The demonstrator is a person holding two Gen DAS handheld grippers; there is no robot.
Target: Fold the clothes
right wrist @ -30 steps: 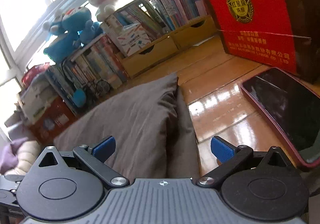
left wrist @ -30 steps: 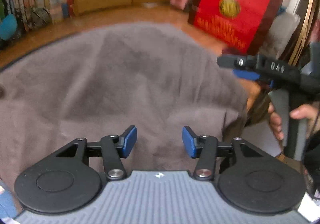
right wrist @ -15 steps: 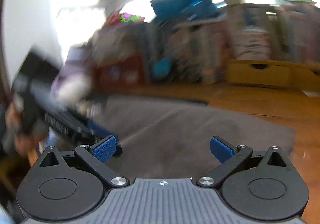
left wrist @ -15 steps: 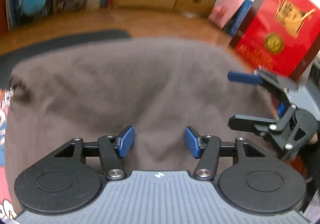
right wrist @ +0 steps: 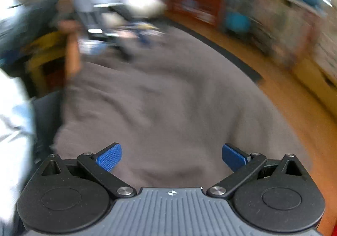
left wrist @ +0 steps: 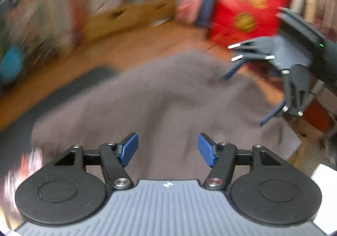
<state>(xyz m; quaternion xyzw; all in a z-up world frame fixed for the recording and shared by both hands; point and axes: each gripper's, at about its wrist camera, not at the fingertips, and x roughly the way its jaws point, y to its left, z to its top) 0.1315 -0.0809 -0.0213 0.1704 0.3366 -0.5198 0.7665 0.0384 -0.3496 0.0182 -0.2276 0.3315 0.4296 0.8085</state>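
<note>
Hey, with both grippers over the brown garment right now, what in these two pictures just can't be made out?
- Left wrist view: shelf contents smeared by motion blur; print on the red box unreadable.
- Left wrist view: near edge of the brown garment hidden behind the left gripper.
- Right wrist view: the hand at upper left is blurred.
- Right wrist view: garment hem under the right gripper hidden.

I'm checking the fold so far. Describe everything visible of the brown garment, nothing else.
The brown garment is a plain grey-brown cloth, soft and matte, spread on a wooden table with a dark mat under its far edge. It lies mostly flat with shallow wrinkles and rounded, doubled-looking edges. Blur hides seams, sleeves or collar. Neither gripper holds it: the left gripper and the right gripper hover over it, jaws apart with nothing between the pads. The left's jaws have just been opening.
</note>
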